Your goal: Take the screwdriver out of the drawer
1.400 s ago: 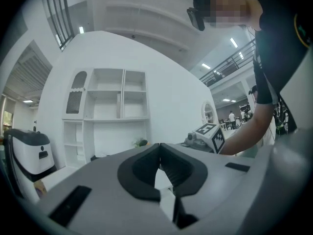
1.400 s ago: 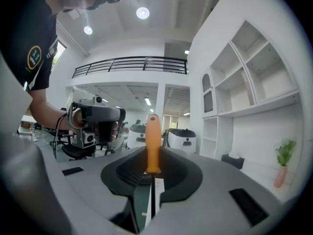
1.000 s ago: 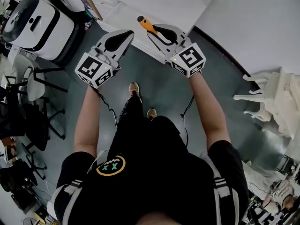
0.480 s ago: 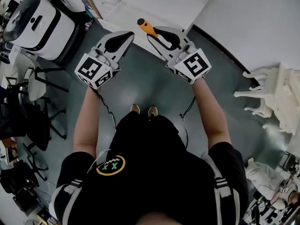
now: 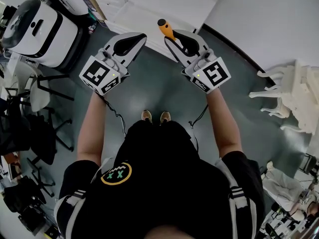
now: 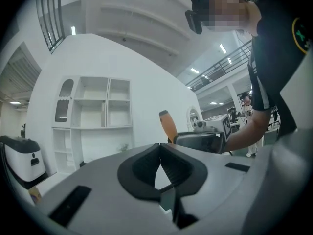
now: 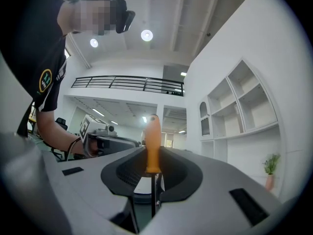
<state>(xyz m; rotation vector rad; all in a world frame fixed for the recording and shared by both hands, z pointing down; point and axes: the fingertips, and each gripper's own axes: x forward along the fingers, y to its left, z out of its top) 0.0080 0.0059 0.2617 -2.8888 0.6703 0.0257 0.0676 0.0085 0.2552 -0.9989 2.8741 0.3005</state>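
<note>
Screwdriver upright, clamped btwn right hand-held gripper jaws; left hand-held gripper closed, empty.

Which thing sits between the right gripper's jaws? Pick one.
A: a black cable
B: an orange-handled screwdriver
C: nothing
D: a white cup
B: in the right gripper view, the right gripper has its jaws closed on the orange-handled screwdriver, whose handle stands up between them.

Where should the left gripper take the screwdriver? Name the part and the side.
Probably best: take the screwdriver by the free top of its orange handle, coming in level from the left. That end stands clear above the right gripper, which clamps its lower part; the thin shaft lies between its jaws. Open the shut left gripper first.
</note>
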